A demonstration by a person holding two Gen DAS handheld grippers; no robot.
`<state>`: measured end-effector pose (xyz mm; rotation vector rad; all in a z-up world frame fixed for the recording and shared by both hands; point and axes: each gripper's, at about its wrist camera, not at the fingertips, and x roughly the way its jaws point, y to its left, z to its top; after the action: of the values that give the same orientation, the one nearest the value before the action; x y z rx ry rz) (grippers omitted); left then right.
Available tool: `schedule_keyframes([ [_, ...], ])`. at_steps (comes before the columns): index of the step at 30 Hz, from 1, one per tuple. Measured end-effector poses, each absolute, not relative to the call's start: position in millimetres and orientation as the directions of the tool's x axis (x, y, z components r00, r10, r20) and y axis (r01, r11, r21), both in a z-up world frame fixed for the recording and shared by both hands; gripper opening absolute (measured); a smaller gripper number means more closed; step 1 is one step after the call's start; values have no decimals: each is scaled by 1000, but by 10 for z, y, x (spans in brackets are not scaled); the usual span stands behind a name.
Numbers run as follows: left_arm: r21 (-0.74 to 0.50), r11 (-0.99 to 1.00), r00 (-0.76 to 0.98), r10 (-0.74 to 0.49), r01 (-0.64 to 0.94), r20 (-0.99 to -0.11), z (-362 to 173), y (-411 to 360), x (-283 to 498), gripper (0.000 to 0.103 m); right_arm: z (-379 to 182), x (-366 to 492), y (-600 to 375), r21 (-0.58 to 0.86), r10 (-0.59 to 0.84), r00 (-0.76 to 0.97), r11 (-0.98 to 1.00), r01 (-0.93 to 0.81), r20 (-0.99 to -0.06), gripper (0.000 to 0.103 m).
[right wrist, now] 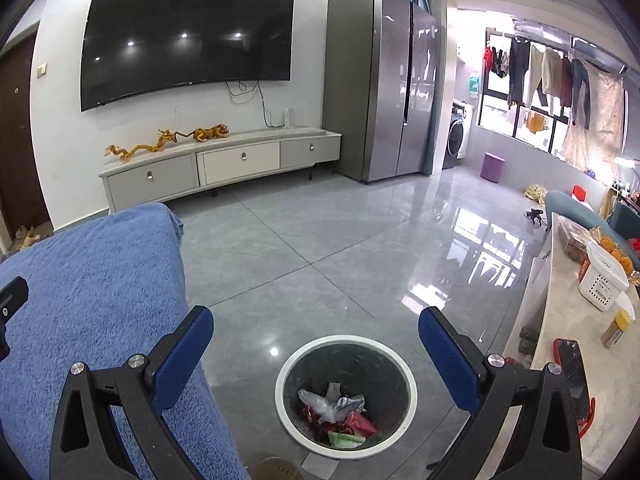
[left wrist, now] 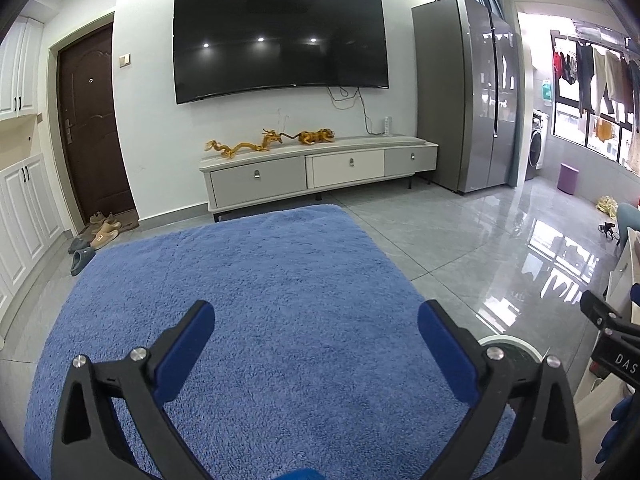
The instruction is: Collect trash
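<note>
A round bin [right wrist: 346,344] with a white rim stands on the grey floor, straight below and between the fingers of my right gripper [right wrist: 316,344]. Crumpled wrappers [right wrist: 336,412] in clear, silver, red and green lie at its bottom. The right gripper is open with nothing between its blue pads. My left gripper [left wrist: 316,340] hangs open over a blue fluffy cover [left wrist: 256,300], empty as well. A sliver of the bin's rim [left wrist: 516,342] shows behind the left gripper's right finger. At the right edge of the left wrist view is a part of the right gripper.
A TV cabinet [right wrist: 224,164] with gold figurines stands under a wall TV [right wrist: 184,40]. A grey fridge [right wrist: 380,80] is to its right. A marble counter [right wrist: 560,360] at the right carries a phone [right wrist: 572,376], a white basket and a jar. Shoes [left wrist: 100,232] lie by the door.
</note>
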<state>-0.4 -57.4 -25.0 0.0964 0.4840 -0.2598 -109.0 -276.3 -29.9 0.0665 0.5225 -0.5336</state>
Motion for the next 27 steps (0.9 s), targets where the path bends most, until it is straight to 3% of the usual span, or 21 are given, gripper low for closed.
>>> schedule_keyframes([
  [27, 34, 962, 849, -221, 270, -480, -297, -589, 39, 103, -362, -1085, -2756, -84, -492, 721, 849, 522, -488, 103],
])
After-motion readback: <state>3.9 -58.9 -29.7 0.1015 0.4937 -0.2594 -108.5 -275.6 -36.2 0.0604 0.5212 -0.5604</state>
